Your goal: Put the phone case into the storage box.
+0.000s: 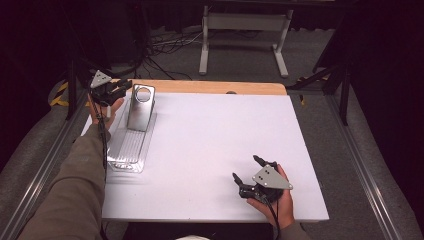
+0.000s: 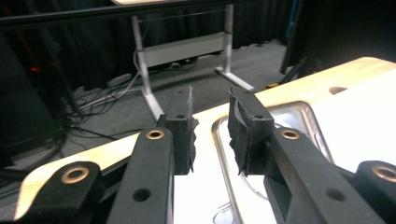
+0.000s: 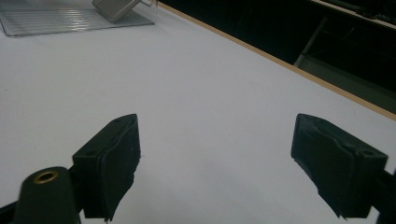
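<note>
Left gripper [image 2: 210, 135], narrowly parted, apparently grips nothing beside the metal stand [image 1: 140, 107]; right gripper [image 3: 215, 168] rests spread wide.

White-topped table [image 1: 210, 145] with wooden far edge; clear ribbed tray [image 1: 131, 148] near its left edge.

White desk [image 1: 210, 150] with tan wood edge; silver metal stand [image 1: 140, 107] on clear ribbed tray [image 1: 127, 150]; black fingers [image 3: 109, 161]; grey floor [image 1: 240, 55]; olive sleeve [image 1: 75, 195].
</note>
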Motion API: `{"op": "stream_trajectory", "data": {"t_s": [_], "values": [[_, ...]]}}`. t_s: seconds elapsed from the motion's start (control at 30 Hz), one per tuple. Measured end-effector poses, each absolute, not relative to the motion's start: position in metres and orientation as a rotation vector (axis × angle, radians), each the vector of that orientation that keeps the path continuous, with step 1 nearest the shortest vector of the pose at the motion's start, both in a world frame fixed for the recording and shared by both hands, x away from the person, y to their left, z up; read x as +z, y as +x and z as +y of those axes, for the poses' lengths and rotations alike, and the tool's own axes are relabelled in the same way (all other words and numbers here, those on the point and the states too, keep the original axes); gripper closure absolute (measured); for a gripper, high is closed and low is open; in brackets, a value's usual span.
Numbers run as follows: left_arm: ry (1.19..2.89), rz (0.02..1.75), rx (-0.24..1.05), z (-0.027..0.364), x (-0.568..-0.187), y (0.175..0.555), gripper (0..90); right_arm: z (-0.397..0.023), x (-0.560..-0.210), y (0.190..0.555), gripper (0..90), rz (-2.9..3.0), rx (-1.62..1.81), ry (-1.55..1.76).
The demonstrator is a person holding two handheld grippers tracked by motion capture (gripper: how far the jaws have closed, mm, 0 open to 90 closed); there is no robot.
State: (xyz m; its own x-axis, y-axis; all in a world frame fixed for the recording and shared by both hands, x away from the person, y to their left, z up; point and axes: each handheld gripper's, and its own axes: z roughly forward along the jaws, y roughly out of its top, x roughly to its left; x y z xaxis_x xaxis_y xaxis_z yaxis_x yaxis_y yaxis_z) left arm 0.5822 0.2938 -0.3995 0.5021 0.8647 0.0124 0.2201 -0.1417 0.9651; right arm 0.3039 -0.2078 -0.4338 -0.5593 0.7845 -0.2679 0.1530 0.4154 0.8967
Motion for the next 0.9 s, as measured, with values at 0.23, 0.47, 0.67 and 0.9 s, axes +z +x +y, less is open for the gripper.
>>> {"op": "stream_trajectory", "data": {"t_s": [0.23, 0.47, 0.67, 0.9], "values": [[1.666, 0.926, 0.729, 0.294, -0.398, 0.578, 69.3, -0.209, -0.432, 0.303, 15.7, 1.964, 1.156, 0.792], [1.694, 0.897, 0.731, 0.294, -0.396, 0.571, 67.9, -0.209, -0.430, 0.303, 15.7, 1.956, 1.161, 0.787], [1.703, 0.854, 0.748, 0.293, -0.385, 0.560, 65.4, -0.212, -0.428, 0.303, 15.7, 1.945, 1.169, 0.785], [1.707, 0.809, 0.760, 0.292, -0.375, 0.546, 62.3, -0.217, -0.425, 0.305, 15.7, 1.935, 1.184, 0.783]]}}
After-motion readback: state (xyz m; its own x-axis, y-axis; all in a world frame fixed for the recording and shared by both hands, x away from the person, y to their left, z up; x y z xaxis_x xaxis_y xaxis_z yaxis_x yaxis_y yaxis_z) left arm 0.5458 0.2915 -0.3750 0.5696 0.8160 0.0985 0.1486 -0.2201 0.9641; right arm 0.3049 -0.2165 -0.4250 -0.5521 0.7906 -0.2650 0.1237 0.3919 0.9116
